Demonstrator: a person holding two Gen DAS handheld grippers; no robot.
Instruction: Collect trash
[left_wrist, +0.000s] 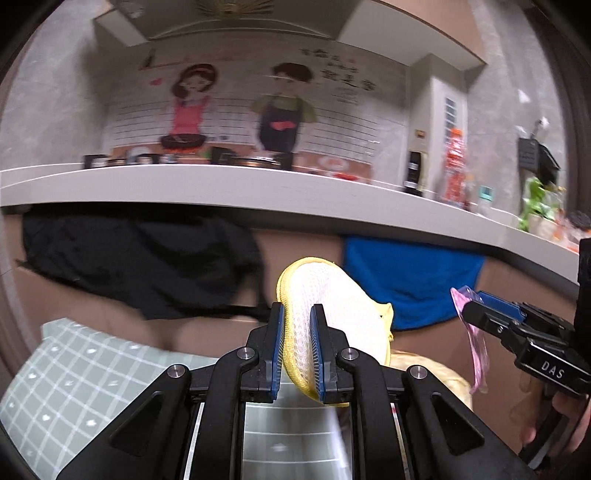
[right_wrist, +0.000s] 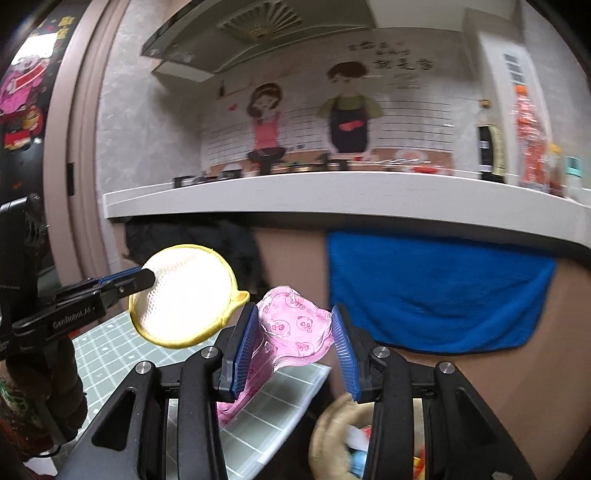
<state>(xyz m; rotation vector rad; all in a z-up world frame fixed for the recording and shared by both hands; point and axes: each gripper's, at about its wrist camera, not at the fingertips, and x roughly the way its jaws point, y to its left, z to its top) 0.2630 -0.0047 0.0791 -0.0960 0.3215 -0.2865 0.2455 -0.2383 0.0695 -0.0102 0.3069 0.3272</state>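
My left gripper (left_wrist: 298, 314) is shut on a round white mesh pad with a yellow rim (left_wrist: 332, 314), held up in the air and bent between the blue pads. The right wrist view has the same pad (right_wrist: 184, 295) at the left, pinched at its edge by the left gripper (right_wrist: 146, 276). My right gripper (right_wrist: 295, 325) is shut on a crumpled pink wrapper with a panda print (right_wrist: 295, 321), which hangs down between its fingers. In the left wrist view the right gripper (left_wrist: 466, 303) enters from the right, with the pink wrapper (left_wrist: 476, 347) dangling from it.
A white counter (right_wrist: 332, 192) runs across ahead, with a stove and bottles on it. A blue towel (right_wrist: 436, 291) and black cloth (left_wrist: 140, 262) hang on the brown cabinet front. Below lie a green checked mat (left_wrist: 74, 376) and a tan basket (right_wrist: 332, 435) holding small items.
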